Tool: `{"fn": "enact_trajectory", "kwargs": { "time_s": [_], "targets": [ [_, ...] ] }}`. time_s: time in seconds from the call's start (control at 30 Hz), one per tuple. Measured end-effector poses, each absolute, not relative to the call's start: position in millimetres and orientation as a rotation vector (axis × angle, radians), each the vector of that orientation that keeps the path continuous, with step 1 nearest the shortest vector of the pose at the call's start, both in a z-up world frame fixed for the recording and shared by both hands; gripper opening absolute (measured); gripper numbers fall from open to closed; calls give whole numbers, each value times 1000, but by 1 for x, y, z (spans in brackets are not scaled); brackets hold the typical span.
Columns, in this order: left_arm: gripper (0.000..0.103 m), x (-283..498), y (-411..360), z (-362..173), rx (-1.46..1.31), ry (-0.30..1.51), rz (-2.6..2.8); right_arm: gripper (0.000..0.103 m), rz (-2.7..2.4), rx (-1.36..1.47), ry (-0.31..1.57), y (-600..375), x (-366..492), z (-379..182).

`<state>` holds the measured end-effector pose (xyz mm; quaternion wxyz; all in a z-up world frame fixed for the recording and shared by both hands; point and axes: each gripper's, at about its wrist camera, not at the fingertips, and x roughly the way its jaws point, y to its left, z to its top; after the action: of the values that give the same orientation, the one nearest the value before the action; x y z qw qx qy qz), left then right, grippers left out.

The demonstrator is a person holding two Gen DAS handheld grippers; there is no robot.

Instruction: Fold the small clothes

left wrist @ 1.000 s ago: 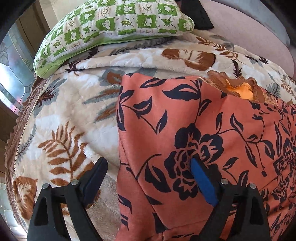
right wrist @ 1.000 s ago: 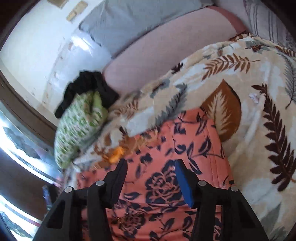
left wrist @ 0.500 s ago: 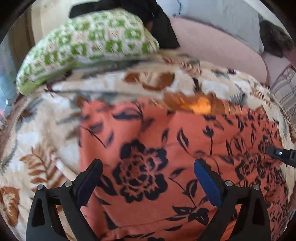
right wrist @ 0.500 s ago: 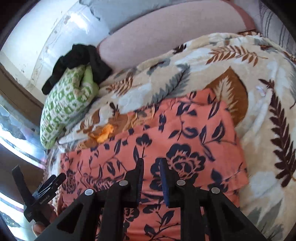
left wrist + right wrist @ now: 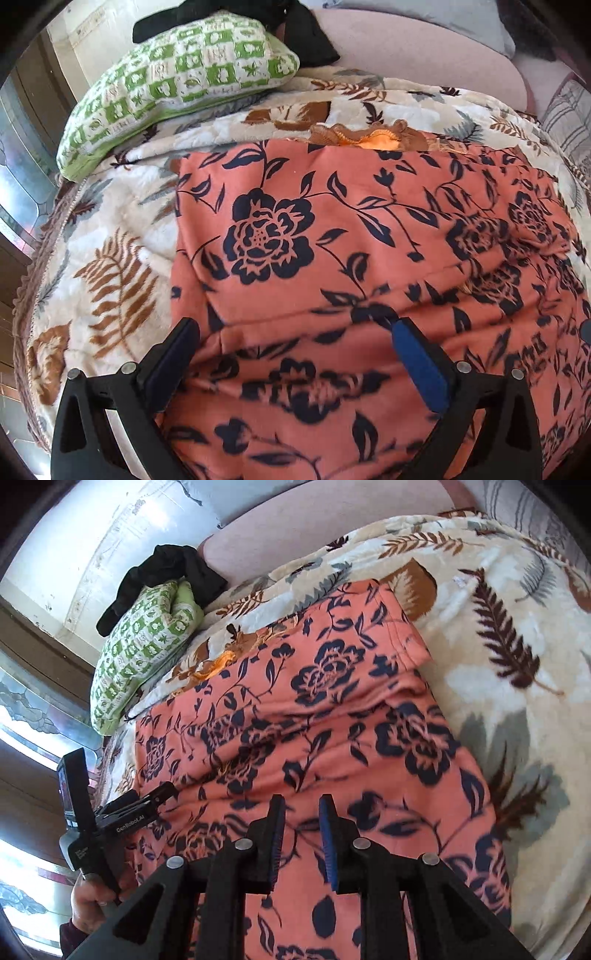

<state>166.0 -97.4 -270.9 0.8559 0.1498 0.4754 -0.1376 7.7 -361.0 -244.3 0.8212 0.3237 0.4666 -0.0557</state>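
The cloth point(image 5: 332, 229) under the tools is salmon-orange with navy roses and leaves. The blanket point(image 5: 110, 266) left of it is cream with brown and grey ferns; the pillow point(image 5: 184, 81) beyond is green-and-white checked.

Open leaf-print blanket point(image 5: 517, 701) right of the floral garment point(image 5: 332, 720); green checked pillow point(image 5: 177, 81) and black cloth point(image 5: 303, 33) crowding the far left corner.

The coral garment point(image 5: 332, 229) with its dark navy flower print is lying spread out in front of me on the bed. It is sitting folded over itself in soft layers, and its far right corner point(image 5: 373, 590) is lying flat.
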Motion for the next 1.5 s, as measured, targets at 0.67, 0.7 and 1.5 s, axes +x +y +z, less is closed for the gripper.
{"fn": "enact_trajectory", "kwargs": {
  "time_s": [0.67, 0.7, 1.5],
  "targets": [
    [103, 34, -49, -298, 341, 1129, -414, 40, -54, 644, 1088, -319, -102, -284],
    [103, 33, -45, -296, 331, 1141, -419, 40, -48, 641, 1106, -319, -102, -282],
    [103, 74, 75, -242, 79, 1072, -187, 63, -98, 801, 926, -402, -133, -240]
  ]
}}
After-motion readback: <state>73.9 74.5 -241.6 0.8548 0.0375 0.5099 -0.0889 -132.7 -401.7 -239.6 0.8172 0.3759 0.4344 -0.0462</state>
